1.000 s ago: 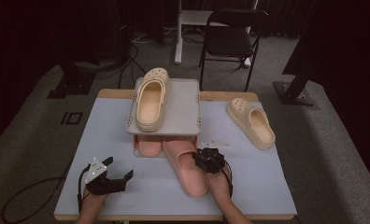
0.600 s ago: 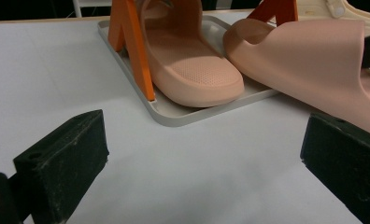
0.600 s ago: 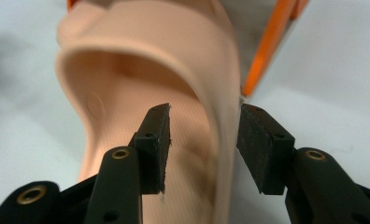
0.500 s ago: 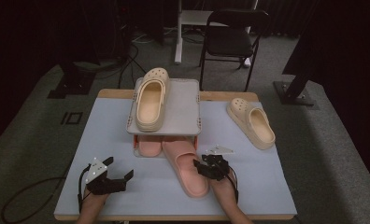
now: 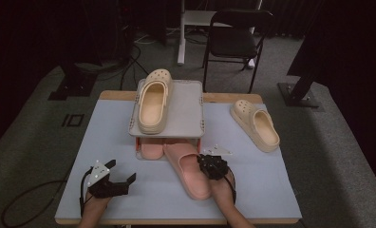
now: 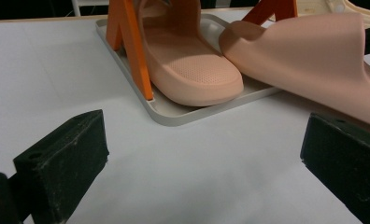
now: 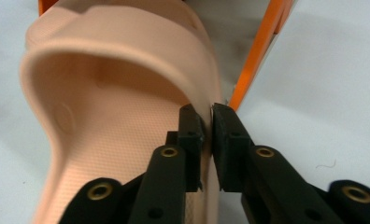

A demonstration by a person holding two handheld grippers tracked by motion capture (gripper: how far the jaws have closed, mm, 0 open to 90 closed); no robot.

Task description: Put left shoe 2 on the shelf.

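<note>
We have the right hand-held gripper (image 5: 206,163) clamped on the side wall of the pink slide (image 5: 188,168), whose toe points into the lower shelf of the rack (image 5: 195,124) and whose heel runs back toward the tabletop's (image 5: 271,190) near edge. Its mate (image 6: 192,65) already lies on that shelf, just to its left. Our left hand-held gripper (image 5: 115,178) rests apart and empty near the near-left corner, so the right hand is the one placed to push the slide along its long axis.

Rack (image 5: 195,102) mid-worktop (image 5: 271,190), clog (image 5: 153,100) on its top shelf, slide (image 5: 151,149) beneath, second slide (image 5: 188,168) half out front, second clog (image 5: 255,124) right of rack
</note>
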